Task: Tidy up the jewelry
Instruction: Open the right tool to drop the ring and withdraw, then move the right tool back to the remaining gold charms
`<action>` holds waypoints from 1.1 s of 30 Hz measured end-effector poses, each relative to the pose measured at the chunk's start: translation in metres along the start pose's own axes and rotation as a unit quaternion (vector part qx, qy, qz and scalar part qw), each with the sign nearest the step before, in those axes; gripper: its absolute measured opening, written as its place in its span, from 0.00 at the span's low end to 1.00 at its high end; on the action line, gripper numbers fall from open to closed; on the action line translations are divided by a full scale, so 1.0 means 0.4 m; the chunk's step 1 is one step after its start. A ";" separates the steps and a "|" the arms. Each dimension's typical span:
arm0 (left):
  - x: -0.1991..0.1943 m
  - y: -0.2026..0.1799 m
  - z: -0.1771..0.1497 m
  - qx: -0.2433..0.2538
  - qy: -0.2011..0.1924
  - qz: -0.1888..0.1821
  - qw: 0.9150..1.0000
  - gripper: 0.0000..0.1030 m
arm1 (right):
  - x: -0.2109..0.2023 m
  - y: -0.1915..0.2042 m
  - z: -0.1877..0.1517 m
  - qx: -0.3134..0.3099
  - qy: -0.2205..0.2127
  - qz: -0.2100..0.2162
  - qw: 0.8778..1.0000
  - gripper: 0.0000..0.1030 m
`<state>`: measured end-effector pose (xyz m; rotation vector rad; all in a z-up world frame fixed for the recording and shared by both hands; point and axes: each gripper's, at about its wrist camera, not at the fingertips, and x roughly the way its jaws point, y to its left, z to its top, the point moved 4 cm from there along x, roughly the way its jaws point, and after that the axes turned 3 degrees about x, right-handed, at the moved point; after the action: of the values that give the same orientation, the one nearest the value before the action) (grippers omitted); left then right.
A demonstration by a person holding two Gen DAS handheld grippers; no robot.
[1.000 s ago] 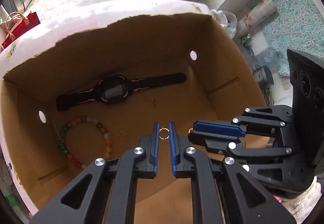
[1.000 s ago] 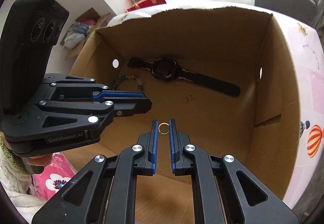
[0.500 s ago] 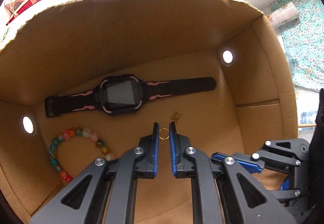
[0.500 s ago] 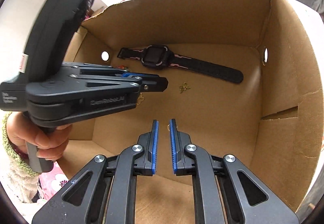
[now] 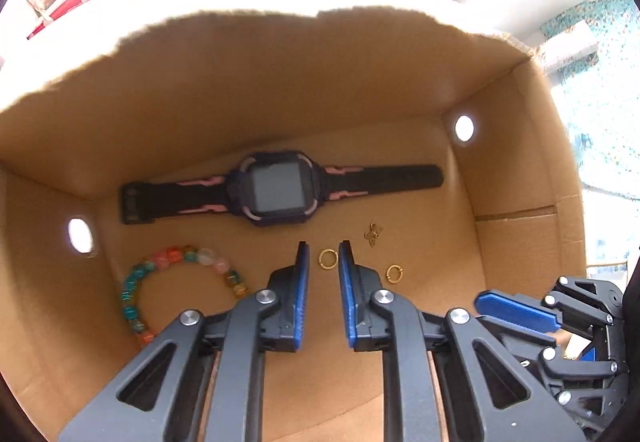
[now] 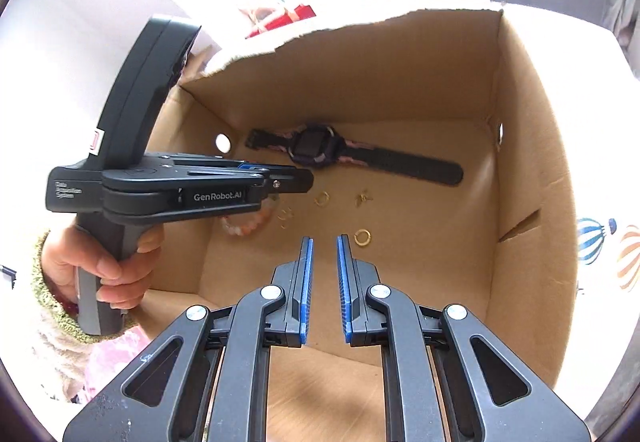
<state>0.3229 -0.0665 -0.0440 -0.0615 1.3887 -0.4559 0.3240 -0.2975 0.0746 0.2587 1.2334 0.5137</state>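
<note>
Gold ring (image 5: 327,259), freed from left gripper (image 5: 323,262)

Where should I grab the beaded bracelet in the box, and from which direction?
Grip the beaded bracelet across one stretch of its bead strand, one pad inside the loop and one outside, probably on the arc towards the watch. It lies flat on the cardboard box floor near the side wall, so come straight down from above; a level approach looks blocked by the wall.

One cardboard box (image 5: 280,90) holds one black-and-pink smartwatch (image 5: 280,194), one beaded bracelet (image 5: 168,282), two gold rings — one (image 5: 327,259) between the left gripper's (image 5: 323,274) jaws, one (image 5: 394,273) just right — and one small gold charm (image 5: 373,233).
</note>
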 end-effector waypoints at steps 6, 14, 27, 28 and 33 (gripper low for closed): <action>-0.232 -0.056 -0.077 0.061 -0.128 -0.012 0.990 0.14 | -0.178 0.069 -0.041 -0.045 -0.108 0.005 0.993 0.14; -0.434 -0.110 -0.383 0.156 -0.295 -0.002 0.943 0.23 | -0.331 0.109 -0.235 -0.059 -0.213 0.005 0.975 0.16; -0.203 -0.127 -0.628 0.142 -0.252 -0.044 0.956 0.24 | -0.086 0.086 -0.438 0.011 -0.110 -0.028 0.993 0.16; -0.178 -0.129 -0.631 0.146 -0.248 -0.036 0.957 0.24 | -0.060 0.081 -0.447 0.017 -0.097 -0.037 0.994 0.16; -0.086 -0.165 -0.616 0.188 -0.237 0.003 0.953 0.24 | 0.005 0.070 -0.449 0.016 -0.083 -0.079 0.993 0.15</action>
<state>0.0654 -0.0600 -0.0397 0.1376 0.8148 -0.6461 0.1486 -0.2877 0.0282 0.2238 1.0906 0.3291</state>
